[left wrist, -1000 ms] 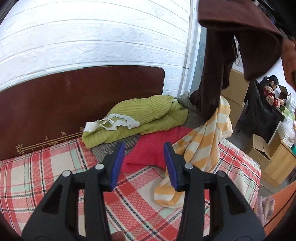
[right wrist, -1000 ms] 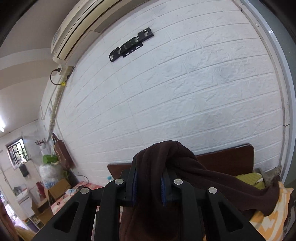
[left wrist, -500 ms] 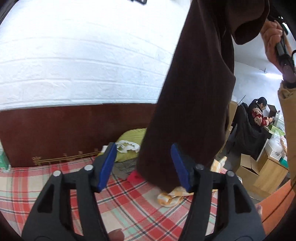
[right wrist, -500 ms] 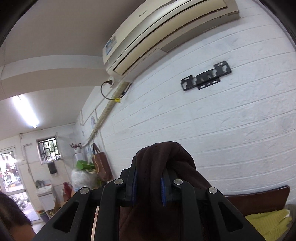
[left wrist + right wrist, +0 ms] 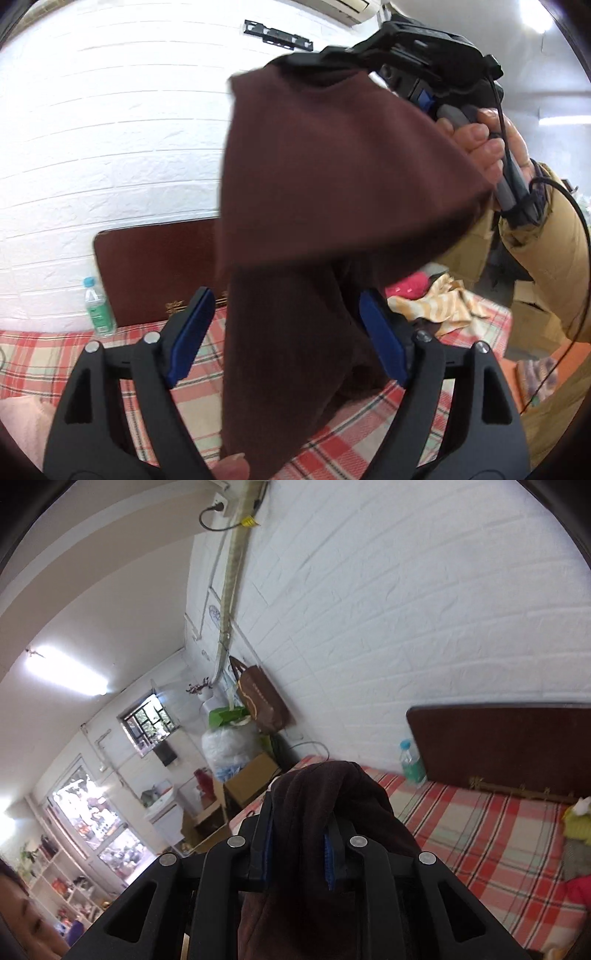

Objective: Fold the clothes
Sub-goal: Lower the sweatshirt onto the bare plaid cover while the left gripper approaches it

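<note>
White brick wall (image 5: 110, 129) backs the plaid bed (image 5: 480, 830), over which a brown garment (image 5: 314, 221) hangs from the right gripper (image 5: 299, 849) clamped at 12 o'clock, its lower folds between the wide-spread left gripper (image 5: 284, 336).

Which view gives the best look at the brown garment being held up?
The left wrist view: the brown garment hangs there at full spread from the right gripper, draping between the left gripper's open jaws. The right wrist view shows only a bunched fold clamped in its gripper.
</note>
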`<action>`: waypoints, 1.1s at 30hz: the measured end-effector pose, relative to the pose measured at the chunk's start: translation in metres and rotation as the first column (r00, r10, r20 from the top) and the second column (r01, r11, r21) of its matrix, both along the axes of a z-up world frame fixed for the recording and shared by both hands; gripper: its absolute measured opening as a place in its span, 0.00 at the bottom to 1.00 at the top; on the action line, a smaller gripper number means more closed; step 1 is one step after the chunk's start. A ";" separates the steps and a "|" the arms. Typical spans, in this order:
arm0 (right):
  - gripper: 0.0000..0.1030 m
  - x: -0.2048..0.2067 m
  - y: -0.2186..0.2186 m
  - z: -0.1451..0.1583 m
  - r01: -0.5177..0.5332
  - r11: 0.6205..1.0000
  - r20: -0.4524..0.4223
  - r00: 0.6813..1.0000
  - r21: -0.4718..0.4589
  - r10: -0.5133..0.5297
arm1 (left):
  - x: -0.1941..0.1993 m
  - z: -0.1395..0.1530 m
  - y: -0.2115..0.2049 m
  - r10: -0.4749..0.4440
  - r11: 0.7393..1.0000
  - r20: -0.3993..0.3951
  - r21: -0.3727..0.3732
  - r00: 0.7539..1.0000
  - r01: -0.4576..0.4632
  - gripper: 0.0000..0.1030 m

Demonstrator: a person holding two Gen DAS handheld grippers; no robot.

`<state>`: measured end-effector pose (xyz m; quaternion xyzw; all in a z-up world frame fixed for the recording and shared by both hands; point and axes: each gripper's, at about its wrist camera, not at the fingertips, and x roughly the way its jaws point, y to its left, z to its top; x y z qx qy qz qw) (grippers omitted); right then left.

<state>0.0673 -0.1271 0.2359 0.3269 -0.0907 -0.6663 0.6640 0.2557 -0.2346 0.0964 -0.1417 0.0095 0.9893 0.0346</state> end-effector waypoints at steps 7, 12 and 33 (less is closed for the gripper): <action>0.26 -0.015 -0.036 -0.060 -0.043 0.988 0.052 0.998 0.150 0.036 | -0.022 -0.002 -0.036 0.040 0.997 0.026 0.058 0.999 -0.042 0.79; 0.33 -0.070 -0.059 -0.109 0.003 0.967 0.116 0.993 0.256 -0.034 | -0.093 -0.014 -0.088 0.068 0.968 0.214 0.222 0.974 -0.116 0.79; 0.11 -0.131 -0.003 -0.319 -0.027 0.838 0.054 0.999 0.545 -0.003 | -0.102 -0.112 -0.061 -0.120 0.939 0.501 0.337 0.857 -0.065 0.79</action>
